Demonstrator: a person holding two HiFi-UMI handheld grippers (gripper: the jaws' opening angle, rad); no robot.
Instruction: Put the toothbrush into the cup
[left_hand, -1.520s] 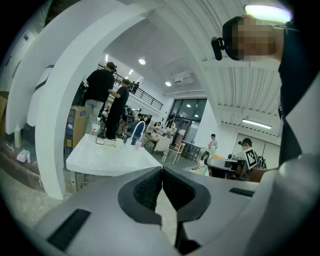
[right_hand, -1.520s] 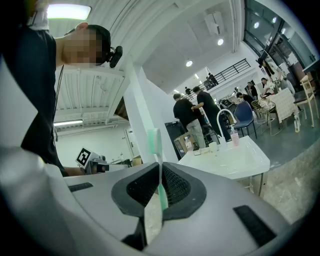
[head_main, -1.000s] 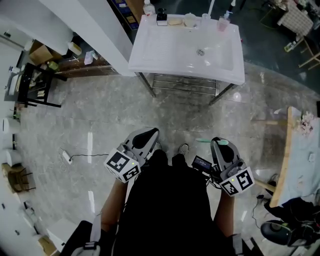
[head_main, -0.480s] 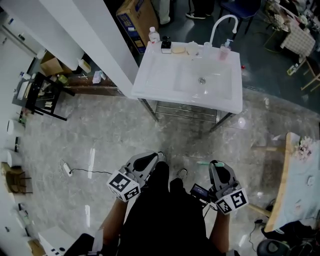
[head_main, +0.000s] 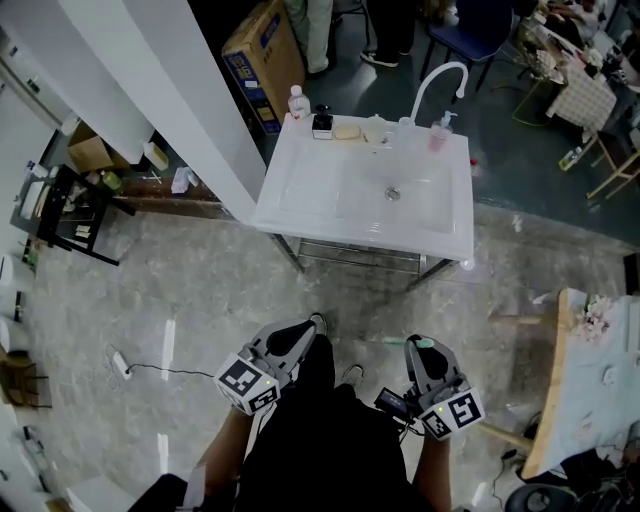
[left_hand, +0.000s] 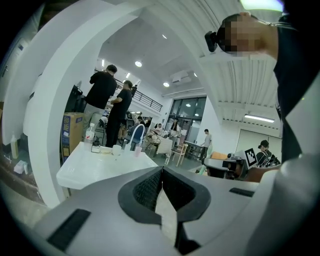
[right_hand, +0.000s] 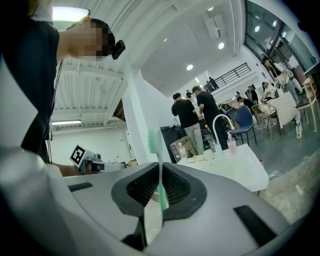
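In the right gripper view, my right gripper (right_hand: 160, 167) is shut on a green and white toothbrush (right_hand: 153, 141) that stands upright, bristle head on top. From the head view that toothbrush (head_main: 398, 342) sticks out sideways from the right gripper (head_main: 420, 343). My left gripper (head_main: 307, 324) is at the same height on the left, and its jaws (left_hand: 162, 168) are shut with nothing between them. A clear cup (head_main: 405, 127) stands at the back rim of the white sink (head_main: 300, 200), well ahead of both grippers. It also shows in the left gripper view as a small cup (left_hand: 116, 149).
A curved white tap (head_main: 437, 80), a pink soap bottle (head_main: 437, 137), a soap dish (head_main: 347, 131) and a clear bottle (head_main: 297, 101) line the sink's back edge. A white column (head_main: 170, 90) stands at the left and a wooden table (head_main: 552, 400) at the right. People stand behind the sink.
The sink has slid lower in the head view and shows in full with its tap. Both grippers sit lower in the frame, side by side as before, the toothbrush still gripped.
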